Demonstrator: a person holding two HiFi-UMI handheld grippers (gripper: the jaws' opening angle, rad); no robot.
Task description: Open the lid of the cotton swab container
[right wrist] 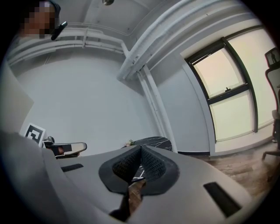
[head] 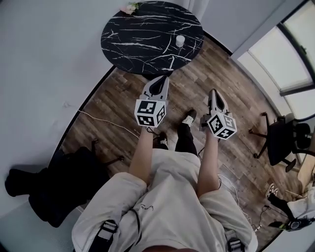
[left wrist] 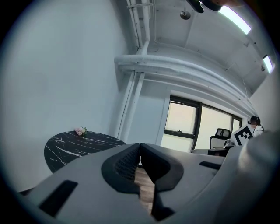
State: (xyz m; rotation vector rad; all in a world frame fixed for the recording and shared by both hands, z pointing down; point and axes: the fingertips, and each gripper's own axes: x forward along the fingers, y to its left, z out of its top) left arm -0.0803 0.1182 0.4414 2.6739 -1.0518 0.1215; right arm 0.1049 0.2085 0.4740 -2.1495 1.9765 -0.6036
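my left gripper (head: 164, 78) and right gripper (head: 212, 91) hover short of the black table (head: 138, 37), jaws pressed together, while the cotton swab container (head: 180, 41) stands on it.

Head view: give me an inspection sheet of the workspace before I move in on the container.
Surface: round black marble table, ahead of both grippers.
Job's things: small white container, upright near the table's right edge; lid state too small to tell.
Clutter: pink flowers at the table's far edge; nothing else seen on it.
Grippers: left gripper and right gripper both have jaws together and empty, held over the floor short of the table.
Cables: white cable lying on the floor to the left.
Surroundings: wood floor, office chair at right, dark bundle by the left wall.
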